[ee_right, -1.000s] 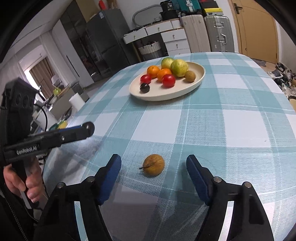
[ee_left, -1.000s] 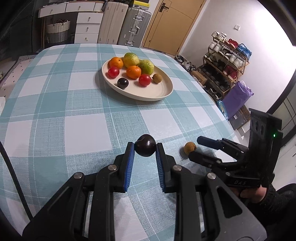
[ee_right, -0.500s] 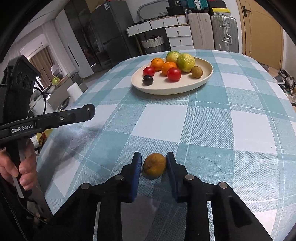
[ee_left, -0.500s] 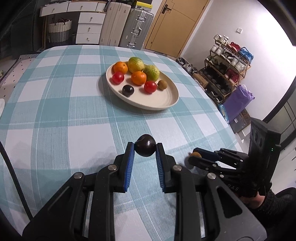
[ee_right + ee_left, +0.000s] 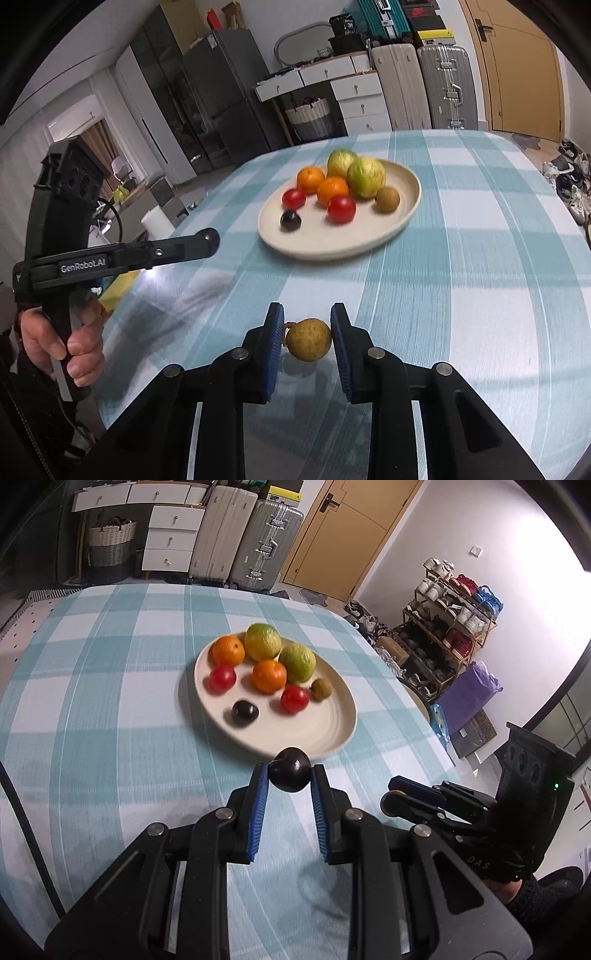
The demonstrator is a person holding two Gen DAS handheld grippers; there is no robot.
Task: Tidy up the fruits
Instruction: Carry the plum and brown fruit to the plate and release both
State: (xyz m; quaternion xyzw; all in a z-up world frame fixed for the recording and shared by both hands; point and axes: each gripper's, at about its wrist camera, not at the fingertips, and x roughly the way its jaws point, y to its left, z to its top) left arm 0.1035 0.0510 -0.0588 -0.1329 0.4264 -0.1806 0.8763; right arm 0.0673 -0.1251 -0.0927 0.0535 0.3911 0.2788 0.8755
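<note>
Teal-and-white checked tablecloth [image 5: 461, 280]. Near edge: right gripper [image 5: 307, 332] clamps a small round tan-brown fruit [image 5: 309, 339], stem pointing left; left gripper [image 5: 289, 775] grips a round dark plum [image 5: 289, 770]. Beyond, toward the table's middle: cream round plate [image 5: 325, 734] of fruit.

Teal-and-white checked tablecloth [image 5: 110, 709], cream plate [image 5: 332, 731], blue-padded jaws.

Plate [image 5: 334, 734] sits on the surface [image 5: 110, 709] ahead of my tongs, fruit piled toward its far side, suitcases [image 5: 243, 535] behind the surface.
</note>
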